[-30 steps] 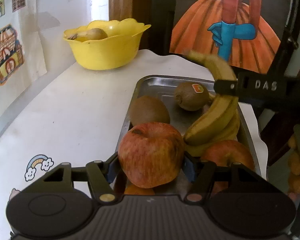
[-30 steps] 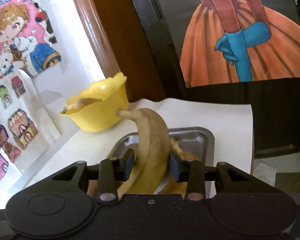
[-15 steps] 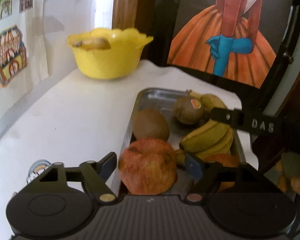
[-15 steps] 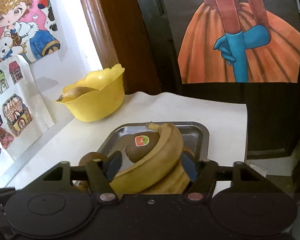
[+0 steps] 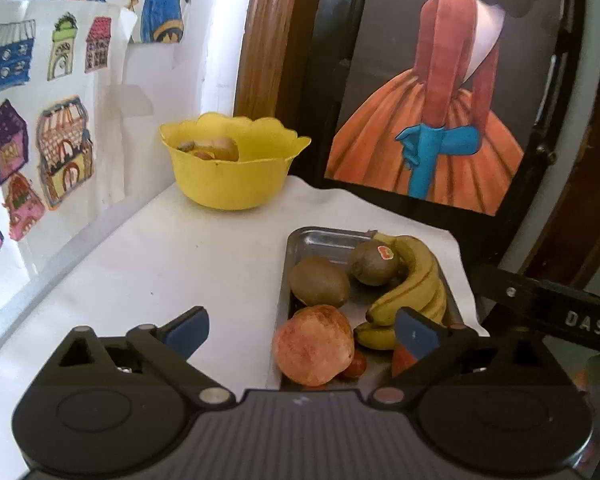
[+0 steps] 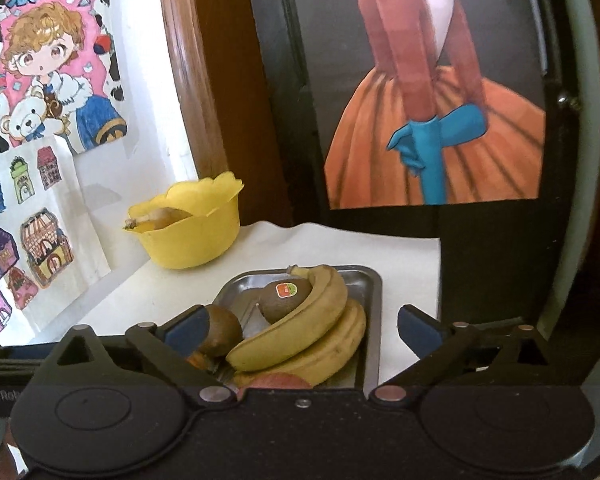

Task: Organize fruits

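Observation:
A metal tray (image 5: 324,236) on the white table holds a red apple (image 5: 314,344), two kiwis (image 5: 319,282), one with a sticker (image 5: 374,262), and a bunch of bananas (image 5: 416,280). A second apple (image 5: 400,358) peeks out behind a finger. My left gripper (image 5: 302,332) hovers back from the tray's near end, jaws opening wide, touching nothing. In the right wrist view, the bananas (image 6: 300,336) and stickered kiwi (image 6: 284,300) lie in the tray (image 6: 374,280). My right gripper (image 6: 303,328) is above them, jaws opening and clear of the fruit.
A yellow scalloped bowl (image 5: 232,172) with some fruit in it stands at the back left by the sticker-covered wall (image 5: 60,152). A dark door with an orange-dress poster (image 5: 428,140) rises behind. The table ends just right of the tray. The right gripper's black body (image 5: 548,312) crosses the lower right.
The left jaws opened and let go of the apple; the right jaws let go of the banana. Both fruits now lie in the tray, and both grippers have drawn back and up.

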Demonstrator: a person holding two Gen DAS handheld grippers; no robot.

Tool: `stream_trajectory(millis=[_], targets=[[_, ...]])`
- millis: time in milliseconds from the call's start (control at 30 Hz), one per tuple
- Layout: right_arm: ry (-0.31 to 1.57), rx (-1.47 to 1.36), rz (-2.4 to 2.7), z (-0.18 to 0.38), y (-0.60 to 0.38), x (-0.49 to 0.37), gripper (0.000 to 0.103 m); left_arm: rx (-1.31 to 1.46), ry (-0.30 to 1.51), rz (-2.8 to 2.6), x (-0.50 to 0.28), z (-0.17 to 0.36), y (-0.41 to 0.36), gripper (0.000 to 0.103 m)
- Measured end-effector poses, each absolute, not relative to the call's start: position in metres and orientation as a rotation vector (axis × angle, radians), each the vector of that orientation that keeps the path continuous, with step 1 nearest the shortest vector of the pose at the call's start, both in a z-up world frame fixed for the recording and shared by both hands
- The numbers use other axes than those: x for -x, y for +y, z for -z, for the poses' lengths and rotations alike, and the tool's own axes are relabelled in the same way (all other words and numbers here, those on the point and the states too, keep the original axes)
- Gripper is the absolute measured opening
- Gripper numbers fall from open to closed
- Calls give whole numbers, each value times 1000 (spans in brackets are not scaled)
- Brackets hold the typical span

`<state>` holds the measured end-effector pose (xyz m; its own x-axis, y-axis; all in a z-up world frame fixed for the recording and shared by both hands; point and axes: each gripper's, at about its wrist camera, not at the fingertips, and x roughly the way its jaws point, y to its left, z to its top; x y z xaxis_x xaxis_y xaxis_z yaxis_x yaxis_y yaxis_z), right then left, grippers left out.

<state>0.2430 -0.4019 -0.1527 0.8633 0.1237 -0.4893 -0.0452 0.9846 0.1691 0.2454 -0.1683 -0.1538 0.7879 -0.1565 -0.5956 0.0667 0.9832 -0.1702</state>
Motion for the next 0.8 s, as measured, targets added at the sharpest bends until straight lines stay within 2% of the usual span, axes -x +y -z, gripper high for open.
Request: stream_trajectory(millis=[800], targets=[[432,-172,143,88,-305,-39,102,87,544,206,-109,95,-81,103]])
